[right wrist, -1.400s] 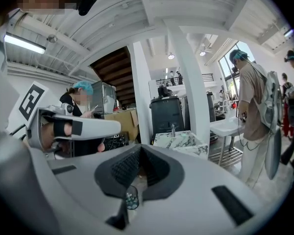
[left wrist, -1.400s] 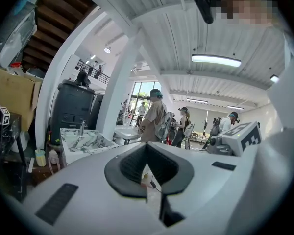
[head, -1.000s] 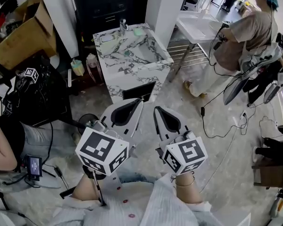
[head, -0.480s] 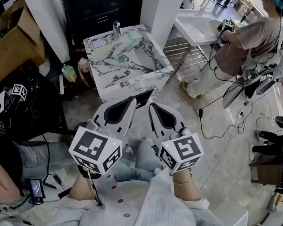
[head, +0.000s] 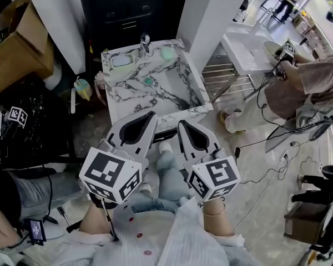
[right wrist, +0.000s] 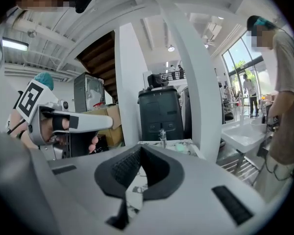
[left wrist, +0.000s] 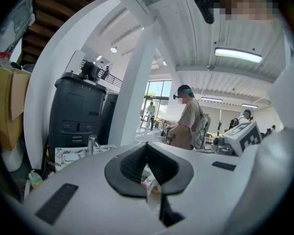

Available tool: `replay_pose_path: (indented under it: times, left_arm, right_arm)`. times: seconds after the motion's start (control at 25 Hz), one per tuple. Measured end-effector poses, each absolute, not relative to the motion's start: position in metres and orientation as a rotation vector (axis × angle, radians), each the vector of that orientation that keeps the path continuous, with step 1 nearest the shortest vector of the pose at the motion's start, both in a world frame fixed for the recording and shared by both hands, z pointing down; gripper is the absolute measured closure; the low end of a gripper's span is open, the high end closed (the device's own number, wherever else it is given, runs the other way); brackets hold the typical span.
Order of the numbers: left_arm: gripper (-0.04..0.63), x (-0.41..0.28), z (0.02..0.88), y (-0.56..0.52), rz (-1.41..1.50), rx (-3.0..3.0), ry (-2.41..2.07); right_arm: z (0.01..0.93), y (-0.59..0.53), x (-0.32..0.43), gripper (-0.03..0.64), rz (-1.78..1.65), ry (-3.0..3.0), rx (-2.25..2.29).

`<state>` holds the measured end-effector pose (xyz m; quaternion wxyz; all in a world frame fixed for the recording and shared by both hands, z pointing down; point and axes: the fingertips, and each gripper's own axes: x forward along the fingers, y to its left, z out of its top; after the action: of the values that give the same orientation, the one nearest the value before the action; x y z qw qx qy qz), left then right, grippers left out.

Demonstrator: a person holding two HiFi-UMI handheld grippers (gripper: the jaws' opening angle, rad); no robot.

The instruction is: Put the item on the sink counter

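1. Nothing is pinched: left hand-held gripper (head: 151,115) and right hand-held gripper (head: 182,124) are both pressed together.
2. The item cannot be picked out; the sink counter (head: 117,85) lies just ahead.
3. It should be found and gripped first, then set on flat marble beside the basin (head: 164,87).

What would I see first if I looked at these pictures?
Two big white grippers fill the bottom middle of the head view, the left gripper and the right gripper side by side with jaws shut, each carrying a black-and-white marker cube. Just past their tips stands a marble-patterned sink counter, and at the far right a person stands beside a white basin.
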<state>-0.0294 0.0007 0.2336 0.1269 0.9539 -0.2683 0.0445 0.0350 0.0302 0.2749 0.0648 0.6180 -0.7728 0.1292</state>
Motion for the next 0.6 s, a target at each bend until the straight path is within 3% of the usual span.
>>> replay_pose_path:
  times: [0.6]
  left_arm:
    - [0.58, 0.072, 0.216, -0.134, 0.089, 2.726, -0.983]
  right_arm:
    - [0.256, -0.125, 0.126, 0.607, 0.336, -2.466, 1.625]
